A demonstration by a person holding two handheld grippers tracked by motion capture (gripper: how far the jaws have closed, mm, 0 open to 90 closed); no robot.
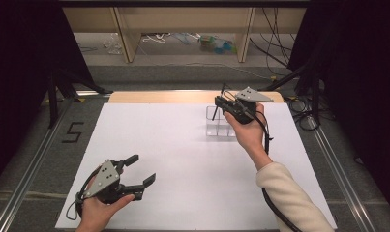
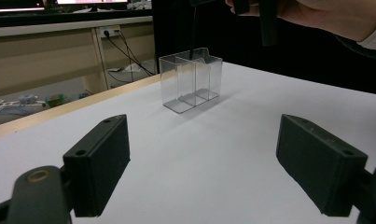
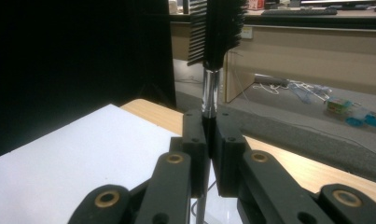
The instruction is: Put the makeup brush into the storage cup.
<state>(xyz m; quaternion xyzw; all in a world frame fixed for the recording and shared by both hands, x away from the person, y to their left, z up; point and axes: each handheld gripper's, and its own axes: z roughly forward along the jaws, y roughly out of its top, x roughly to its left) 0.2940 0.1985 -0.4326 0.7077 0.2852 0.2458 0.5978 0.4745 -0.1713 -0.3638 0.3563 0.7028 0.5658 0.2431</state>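
Observation:
A clear plastic organiser box [image 1: 220, 127] with three compartments stands at the far side of the white table top [image 1: 183, 159]. My right gripper [image 1: 222, 103] hovers just above it, shut on a black brush [image 3: 217, 28] with a silver ferrule and dark bristles pointing up. The brush's thin handle [image 1: 214, 115] hangs down toward the box's left end, and its tip reaches the box rim [image 2: 191, 57]. My left gripper [image 1: 143, 168] rests near the front left of the table, open with nothing between its jaws. In the left gripper view the box [image 2: 191, 79] stands ahead of that gripper [image 2: 204, 168].
A wooden strip [image 1: 192, 96] edges the table's far side. Beyond it are wooden table legs, cables and small items on the floor [image 1: 214, 43]. Dark curtains close both sides. A metal rail [image 1: 33, 159] runs along the left.

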